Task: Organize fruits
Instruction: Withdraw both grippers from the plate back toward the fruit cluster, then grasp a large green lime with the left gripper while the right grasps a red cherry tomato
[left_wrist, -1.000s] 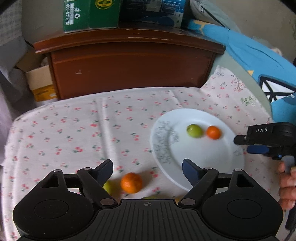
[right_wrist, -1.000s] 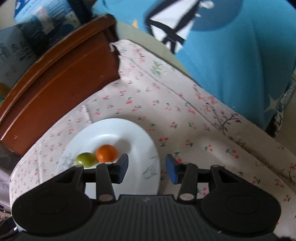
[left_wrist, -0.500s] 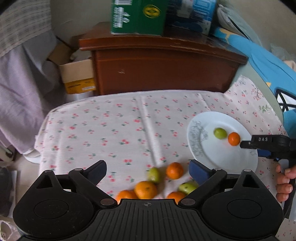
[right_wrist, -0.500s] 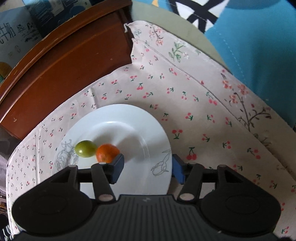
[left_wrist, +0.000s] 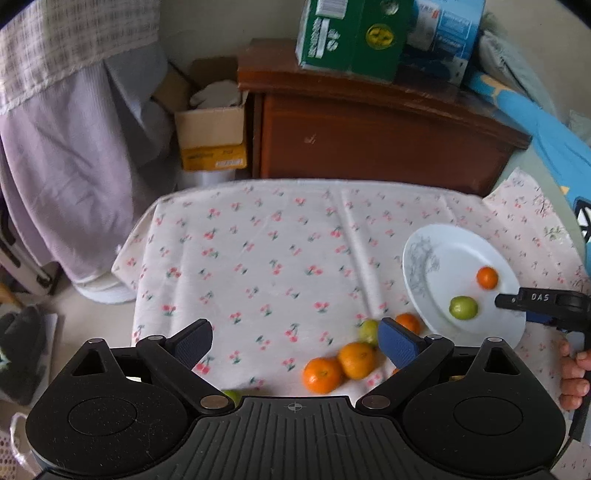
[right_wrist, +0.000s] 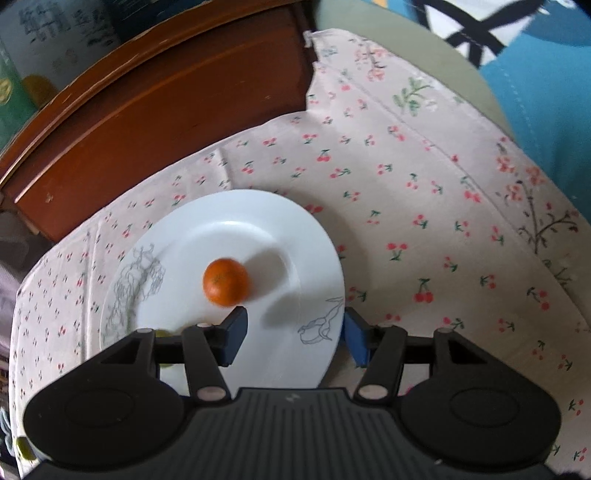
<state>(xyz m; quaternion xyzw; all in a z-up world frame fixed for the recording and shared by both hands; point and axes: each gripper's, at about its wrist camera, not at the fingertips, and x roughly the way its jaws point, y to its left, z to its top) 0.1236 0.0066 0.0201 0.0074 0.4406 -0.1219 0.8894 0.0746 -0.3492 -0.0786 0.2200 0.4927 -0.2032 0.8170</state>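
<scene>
A white plate (left_wrist: 415, 258) lies at the right of the cherry-print cloth and carries an orange (left_wrist: 487, 277) and a green fruit (left_wrist: 463, 307). Loose on the cloth beside it are three oranges (left_wrist: 322, 374), a green fruit (left_wrist: 368, 330) and another green one (left_wrist: 231, 395) half hidden under my left gripper (left_wrist: 295, 341). That gripper hangs open and wide above them, holding nothing. My right gripper (right_wrist: 295, 338) hovers open over the plate's near rim (right_wrist: 328, 258). The orange (right_wrist: 225, 281) lies just ahead of its left finger, and the green fruit (right_wrist: 164, 332) peeks out behind that finger.
A dark wooden cabinet (left_wrist: 369, 140) with green and blue boxes (left_wrist: 351, 33) stands behind the table. A cardboard box (left_wrist: 210, 136) and hanging lilac fabric (left_wrist: 66, 166) are at the far left. Blue bedding (right_wrist: 546, 74) borders the right. A hand (left_wrist: 574, 373) holds the right gripper's handle.
The left view has swung left and back, bringing the loose fruits into sight and shifting the plate to the right. The right gripper's jaws have widened and come lower over the plate; the green fruit slipped behind its left finger.
</scene>
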